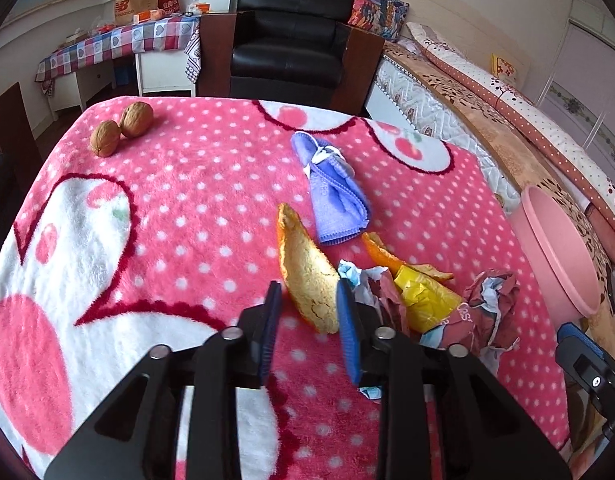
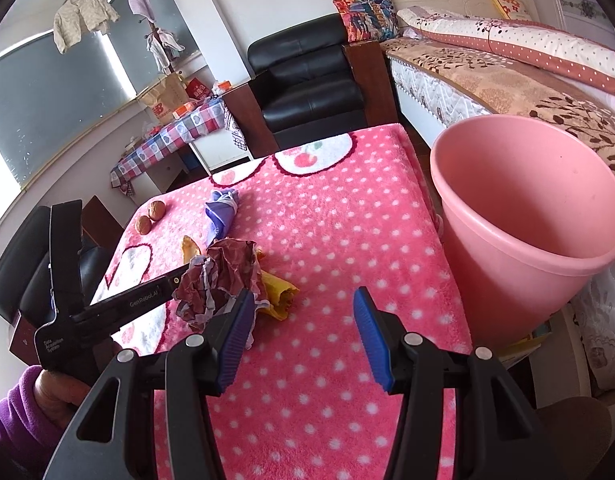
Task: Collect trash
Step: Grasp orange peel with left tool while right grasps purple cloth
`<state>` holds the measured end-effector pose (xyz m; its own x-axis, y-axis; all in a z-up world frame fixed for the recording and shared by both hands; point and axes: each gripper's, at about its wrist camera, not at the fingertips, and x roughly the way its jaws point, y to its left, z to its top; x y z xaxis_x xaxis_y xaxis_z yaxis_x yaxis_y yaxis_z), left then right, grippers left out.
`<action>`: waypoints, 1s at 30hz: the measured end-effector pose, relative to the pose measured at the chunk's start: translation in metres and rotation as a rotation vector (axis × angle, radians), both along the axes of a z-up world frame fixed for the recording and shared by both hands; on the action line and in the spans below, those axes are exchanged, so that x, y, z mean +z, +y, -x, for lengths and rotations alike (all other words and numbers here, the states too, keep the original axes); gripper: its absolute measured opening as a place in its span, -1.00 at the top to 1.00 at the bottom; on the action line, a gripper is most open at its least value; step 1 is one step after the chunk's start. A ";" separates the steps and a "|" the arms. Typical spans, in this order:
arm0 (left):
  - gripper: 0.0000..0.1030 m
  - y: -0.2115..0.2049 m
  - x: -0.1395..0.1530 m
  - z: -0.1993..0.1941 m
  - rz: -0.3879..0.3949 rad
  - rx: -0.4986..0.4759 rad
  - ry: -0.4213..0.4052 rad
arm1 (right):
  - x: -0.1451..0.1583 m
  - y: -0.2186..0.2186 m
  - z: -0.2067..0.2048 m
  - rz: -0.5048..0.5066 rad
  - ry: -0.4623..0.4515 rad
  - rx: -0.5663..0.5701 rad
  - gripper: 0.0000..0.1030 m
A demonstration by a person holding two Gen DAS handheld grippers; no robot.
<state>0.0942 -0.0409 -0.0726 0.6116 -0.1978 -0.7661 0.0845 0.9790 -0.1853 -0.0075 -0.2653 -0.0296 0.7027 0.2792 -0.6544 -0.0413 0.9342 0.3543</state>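
two grippers work over a tabletop (image 1: 155,208) covered with a pink dotted blanket. in the left wrist view the left gripper (image 1: 309,296) has its blue pads either side of the near end of a large orange peel (image 1: 305,276); the right pad lies against the peel's edge, while a sliver of blanket shows between the left pad and the peel, so the jaws stand partly open and no firm grip can be told. the peel is long and curved, its long axis running from the jaws away toward the far side, its tip pointing at a folded purple cloth (image 1: 333,192) just beyond it. just right of the peel lies a heap of trash: crumpled maroon paper (image 1: 489,304), a yellow wrapper (image 1: 425,300) and a smaller orange peel piece (image 1: 381,254), touching one another. two walnuts (image 1: 121,128) sit well apart near the far left corner.

the right gripper (image 2: 303,304) hovers with its jaws wide open and nothing between them, over bare blanket to the right of the heap. a pink bin (image 2: 523,216) stands just off the tabletop's right edge, mouth open and tilted toward the camera. the stretch of blanket between the heap and that edge is unobstructed. a purple sleeve (image 2: 11,412) shows at the lower left.
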 end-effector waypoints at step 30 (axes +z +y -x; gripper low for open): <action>0.97 0.093 0.019 0.027 0.074 0.175 -0.062 | 0.023 0.098 -0.106 0.003 0.046 0.233 0.01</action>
<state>0.0668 0.0519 -0.0532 0.6869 -0.1381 -0.7135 -0.0728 0.9638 -0.2566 0.0983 -0.1673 -0.0062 0.5887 0.4281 -0.6857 -0.2395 0.9025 0.3579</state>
